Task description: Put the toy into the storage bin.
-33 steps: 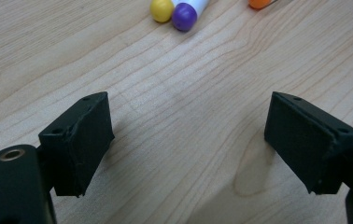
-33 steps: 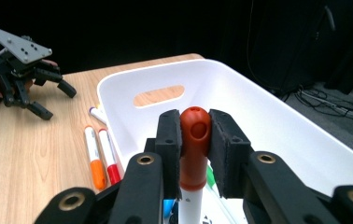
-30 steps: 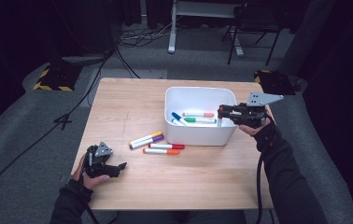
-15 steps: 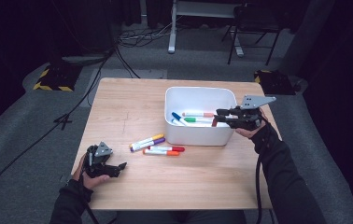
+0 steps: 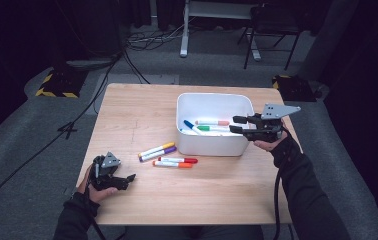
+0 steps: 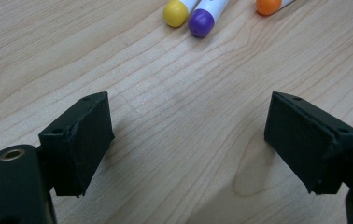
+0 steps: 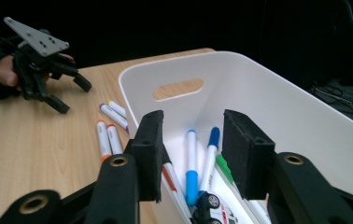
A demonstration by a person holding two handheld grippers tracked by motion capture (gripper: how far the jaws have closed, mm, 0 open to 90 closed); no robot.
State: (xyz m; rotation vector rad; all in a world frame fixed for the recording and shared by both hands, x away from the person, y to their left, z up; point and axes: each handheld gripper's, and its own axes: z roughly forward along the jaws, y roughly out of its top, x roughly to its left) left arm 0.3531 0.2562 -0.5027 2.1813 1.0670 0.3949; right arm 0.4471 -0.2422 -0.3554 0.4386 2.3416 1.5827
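In the high view the right gripper (image 5: 236, 125) hangs over the right rim of the white bin (image 5: 212, 147), right of centre in the frame; its jaws have just been opening and stand apart with nothing between them, which reads as a marker freshly let go into the bin. The right gripper view looks down between those jaws at blue (image 7: 191, 161), green and red-capped markers lying on the bin floor, detail the high view shows only coarsely. The left gripper (image 5: 122, 180) rests low at the lower left of the table, jaws wide apart and bare, probably waiting its turn. Its own view shows the yellow (image 6: 175, 12) and purple (image 6: 201, 22) caps of markers still lying just ahead on the wood.
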